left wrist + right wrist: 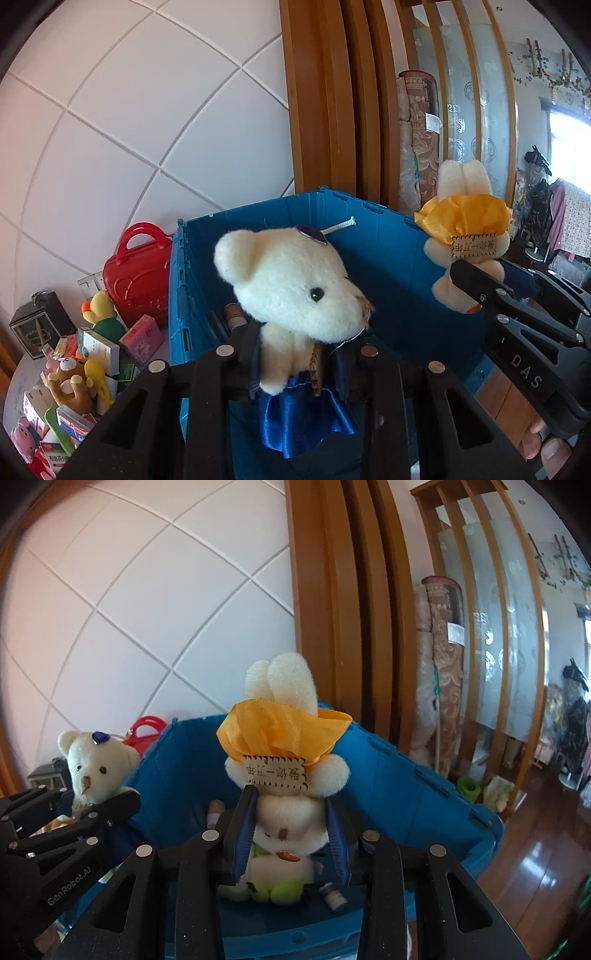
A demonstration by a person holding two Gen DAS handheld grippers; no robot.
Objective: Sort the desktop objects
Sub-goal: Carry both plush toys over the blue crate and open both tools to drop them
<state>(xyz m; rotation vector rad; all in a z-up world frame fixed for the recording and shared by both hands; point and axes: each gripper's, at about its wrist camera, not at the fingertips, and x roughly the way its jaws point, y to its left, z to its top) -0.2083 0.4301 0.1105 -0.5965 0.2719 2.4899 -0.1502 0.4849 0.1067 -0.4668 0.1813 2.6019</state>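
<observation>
the left gripper (pixel 306 350) is clamped on a white bear (pixel 295 291) in a blue skirt, above the blue crate (pixel 388 251). the right gripper (pixel 291 834) pinches an upside-down rabbit (pixel 291 775) in yellow, likewise over the crate.

- Left wrist view looks along its jaws, close over the blue crate (pixel 388 258).
- Right wrist view faces likewise, beside it.
- Both share the crate (pixel 406 775) and tiled wall (pixel 129 129).

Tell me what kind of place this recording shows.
Probably a lived-in home: polished wooden floor, rolled patterned carpets leaning by a wooden partition, and a blue plastic storage crate beside a clutter of toys and boxes.
</observation>
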